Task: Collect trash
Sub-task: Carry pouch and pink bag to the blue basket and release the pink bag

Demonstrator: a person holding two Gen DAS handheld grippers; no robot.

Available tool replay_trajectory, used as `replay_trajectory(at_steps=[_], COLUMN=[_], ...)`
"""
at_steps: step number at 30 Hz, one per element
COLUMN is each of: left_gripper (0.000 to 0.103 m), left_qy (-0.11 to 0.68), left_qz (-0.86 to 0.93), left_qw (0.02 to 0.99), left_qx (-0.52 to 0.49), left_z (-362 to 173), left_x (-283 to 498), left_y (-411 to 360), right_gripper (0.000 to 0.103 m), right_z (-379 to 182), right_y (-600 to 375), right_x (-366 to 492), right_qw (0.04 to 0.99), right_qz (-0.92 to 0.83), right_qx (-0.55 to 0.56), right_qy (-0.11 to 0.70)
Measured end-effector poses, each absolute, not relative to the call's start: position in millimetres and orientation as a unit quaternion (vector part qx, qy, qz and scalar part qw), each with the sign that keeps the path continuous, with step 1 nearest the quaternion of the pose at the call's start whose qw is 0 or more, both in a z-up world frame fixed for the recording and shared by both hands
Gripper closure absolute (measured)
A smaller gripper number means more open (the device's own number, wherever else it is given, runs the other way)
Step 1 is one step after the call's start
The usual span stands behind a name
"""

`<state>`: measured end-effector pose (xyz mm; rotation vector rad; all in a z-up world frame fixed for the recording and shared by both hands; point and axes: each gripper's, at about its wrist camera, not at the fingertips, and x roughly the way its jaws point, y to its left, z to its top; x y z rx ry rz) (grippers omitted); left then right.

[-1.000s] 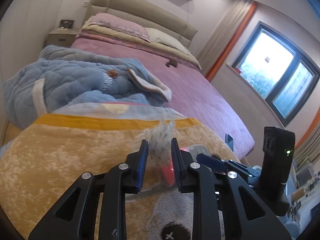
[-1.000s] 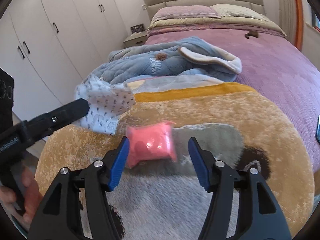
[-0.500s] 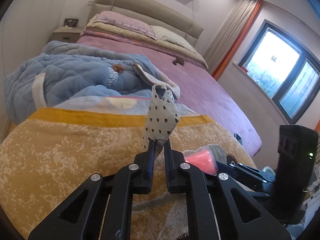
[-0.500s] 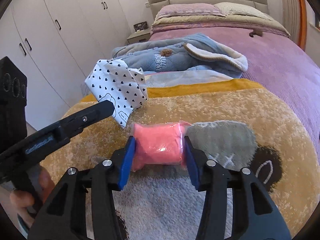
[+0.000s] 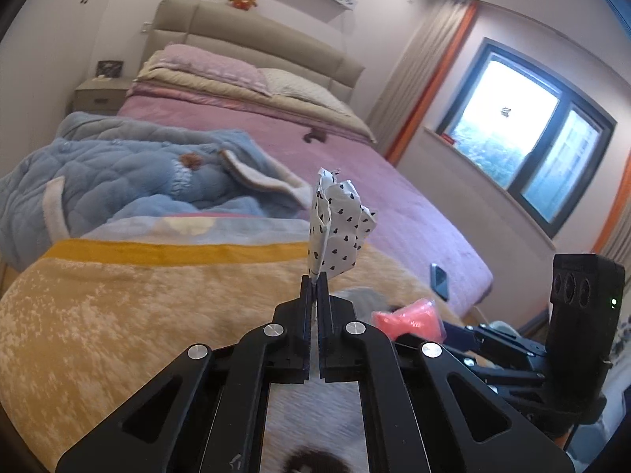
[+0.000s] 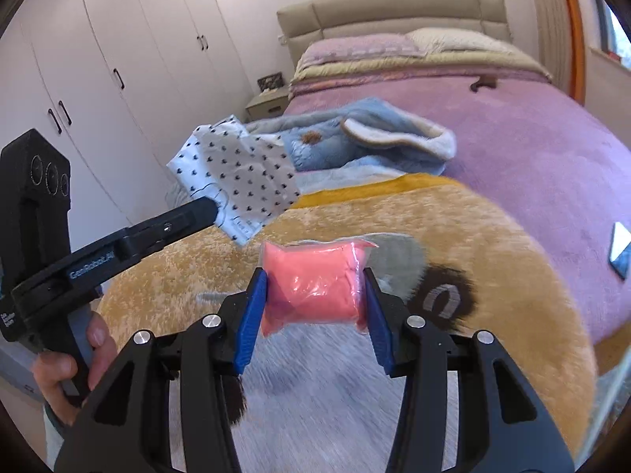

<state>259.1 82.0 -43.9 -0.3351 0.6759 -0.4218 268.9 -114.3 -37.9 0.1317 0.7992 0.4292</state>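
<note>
Left gripper (image 5: 314,282) has its jaws pressed together on the bottom edge of a white wrapper (image 5: 337,228) with small black hearts; the wrapper stands up from the tips, clear of the bed. Right gripper (image 6: 315,299) pinches a pink packet (image 6: 315,283) between its blue pads (image 6: 252,315), one pad on each side, sealed clear film around pink filling. The packet sits above the yellow blanket (image 6: 512,236), whether touching cannot be told. A hand (image 6: 67,362) grips the left gripper's handle in the right view. A blue quilted garment (image 5: 118,173) lies bunched on the purple bedspread (image 5: 394,197). A phone (image 5: 439,280) lies near the bed edge. No bin or bag in view.
</note>
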Motion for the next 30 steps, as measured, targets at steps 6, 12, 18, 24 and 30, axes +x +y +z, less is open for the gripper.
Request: replay_trajectory(at_steps=[6, 12, 18, 24, 30], left_gripper=[0.103, 0.103, 0.103, 0.103, 0.103], left_qy=[0.314, 0.296, 0.293, 0.33, 0.372], left_qz=[-0.233, -0.273, -0.332, -0.358, -0.344], left_qw=[0.911, 0.909, 0.892, 0.869, 0.856], left_qx=[-0.131, -0.106, -0.092, -0.087, -0.106], left_z=[-14, 9, 14, -15, -64], left_x=[216, 171, 137, 127, 130], left_y=[39, -30, -113, -174, -200], right_gripper=[0.059, 0.059, 0.059, 0.058, 0.058], right_z=[-8, 15, 23, 1, -38], right_y=[-168, -240, -330, -415, -457], right_x=[224, 168, 112, 84, 79], right_qw=[0.918, 0.938, 0.946, 0.932, 0.907], right_qz=[0.168, 0.1, 0.021, -0.042, -0.086], right_qx=[0.077, 0.087, 0.123, 0.186, 0.222], right_qy=[0.351, 0.32, 0.299, 0.309, 0.348])
